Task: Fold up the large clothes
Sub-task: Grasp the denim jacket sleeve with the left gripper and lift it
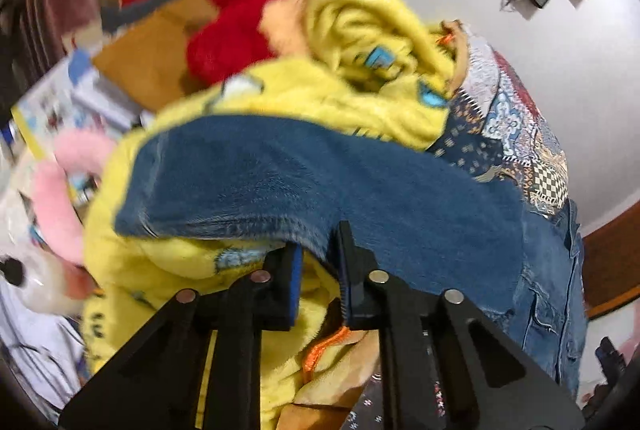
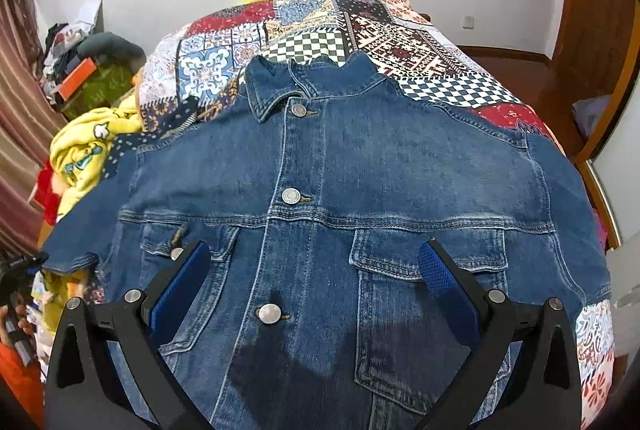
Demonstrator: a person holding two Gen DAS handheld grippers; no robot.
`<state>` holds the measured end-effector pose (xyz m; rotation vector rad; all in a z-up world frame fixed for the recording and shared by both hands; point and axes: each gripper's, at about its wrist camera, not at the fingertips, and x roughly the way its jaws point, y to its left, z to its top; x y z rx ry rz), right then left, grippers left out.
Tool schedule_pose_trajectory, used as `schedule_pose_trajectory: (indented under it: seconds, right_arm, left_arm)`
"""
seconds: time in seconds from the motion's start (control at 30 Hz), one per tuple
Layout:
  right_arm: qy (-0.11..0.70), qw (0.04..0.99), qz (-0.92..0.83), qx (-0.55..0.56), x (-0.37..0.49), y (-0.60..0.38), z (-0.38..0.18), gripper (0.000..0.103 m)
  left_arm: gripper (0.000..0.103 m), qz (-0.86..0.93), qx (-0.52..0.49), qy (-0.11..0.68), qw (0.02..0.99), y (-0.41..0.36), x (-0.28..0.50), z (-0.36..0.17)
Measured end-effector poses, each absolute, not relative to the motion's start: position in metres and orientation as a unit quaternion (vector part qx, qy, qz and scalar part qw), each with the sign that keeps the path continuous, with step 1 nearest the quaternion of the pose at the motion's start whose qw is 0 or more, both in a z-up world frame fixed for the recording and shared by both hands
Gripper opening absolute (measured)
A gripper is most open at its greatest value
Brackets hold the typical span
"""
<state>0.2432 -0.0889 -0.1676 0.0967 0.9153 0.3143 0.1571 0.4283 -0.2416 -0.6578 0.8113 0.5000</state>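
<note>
A patchwork bed [image 2: 304,30] carries the denim jacket [image 2: 320,166], spread front-up with collar toward the far wall — flat, buttoned, ready for folding. Off the jacket's left side lies a yellow fleece blanket [image 1: 320,98]. The left gripper [image 1: 320,270], angled downward, has its fingers clenched on the jacket's sleeve [image 1: 280,182], probably to swing it across the chest. The right gripper [image 2: 316,278] hangs tilted over the jacket's front — fingers spread wide, grasping nothing.
</note>
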Motion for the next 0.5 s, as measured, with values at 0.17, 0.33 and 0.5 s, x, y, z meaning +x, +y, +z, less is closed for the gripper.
schedule_pose_trajectory:
  seconds: [0.17,0.33,0.5]
  right_arm:
    - [0.431,0.886,0.161,0.057,0.237,-0.097,-0.161,0.103]
    - [0.423,0.889,0.162,0.063,0.233,-0.111,-0.156,0.103]
    - [0.412,0.895,0.156,0.072,0.234,-0.133,-0.148,0.103]
  left_arm:
    - [0.006,0.227,-0.278,0.359,0.861,0.414,0.163,-0.198]
    - [0.004,0.212,-0.247,0.334,0.885,0.387,0.183,-0.158]
    - [0.003,0.177,-0.192,0.308,0.915,0.338,0.222,-0.114]
